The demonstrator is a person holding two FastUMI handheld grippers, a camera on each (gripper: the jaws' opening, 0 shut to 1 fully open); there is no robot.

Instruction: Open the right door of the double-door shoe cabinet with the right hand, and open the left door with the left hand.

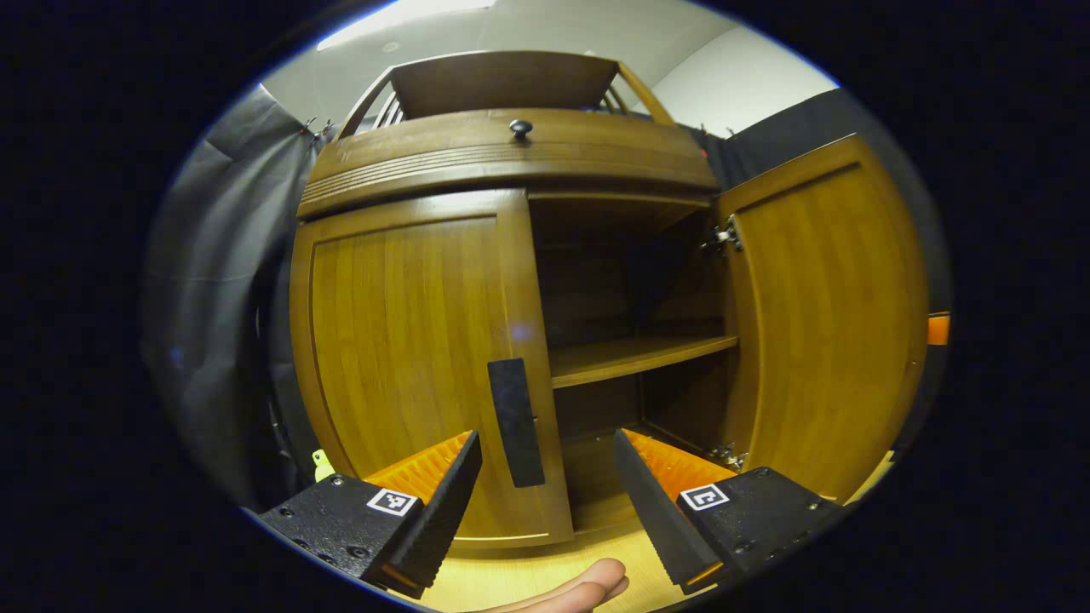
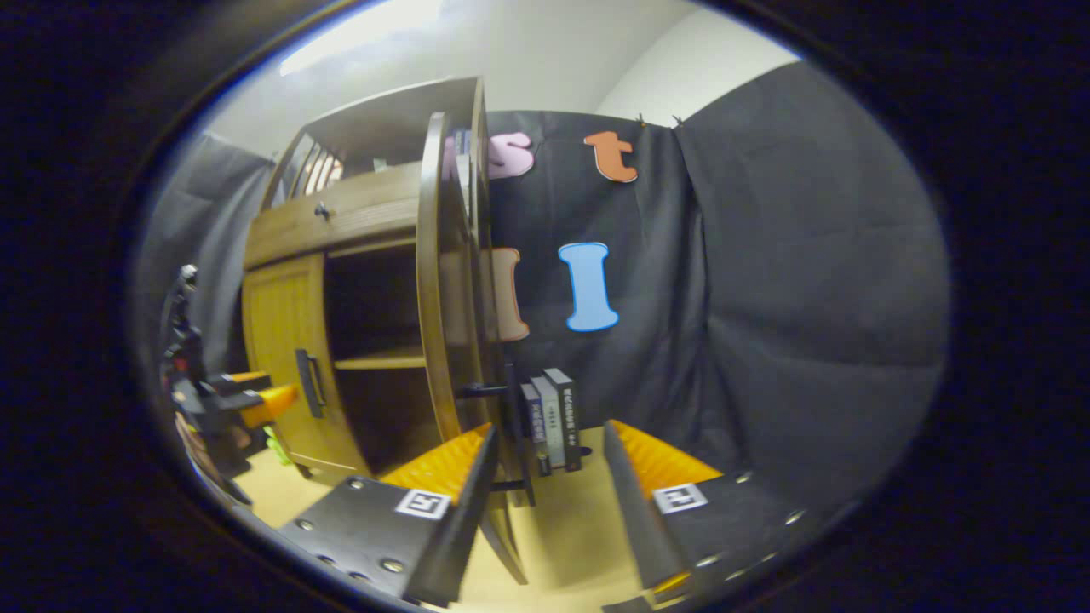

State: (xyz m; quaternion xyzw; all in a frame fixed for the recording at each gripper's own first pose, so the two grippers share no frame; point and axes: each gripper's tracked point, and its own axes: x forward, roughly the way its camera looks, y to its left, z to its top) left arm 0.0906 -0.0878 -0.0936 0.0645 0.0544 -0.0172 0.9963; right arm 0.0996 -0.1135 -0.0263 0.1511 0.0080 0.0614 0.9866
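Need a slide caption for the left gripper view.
Open left tool faces the closed left door's handle; right door already swung open.

Hidden, cropped and unclear parts around the shoe cabinet [image 1: 511, 281]

In the left gripper view the open right door [image 1: 830, 315] runs out at the picture's edge, the dark upper compartment [image 1: 622, 264] gives no detail, and fingertips [image 1: 588, 587] are cut off at the bottom. In the right gripper view that door is edge-on (its face hidden) and covers part of the books [image 2: 553, 417]; the left tool [image 2: 272, 396] is too small to tell its opening, its holder cropped.
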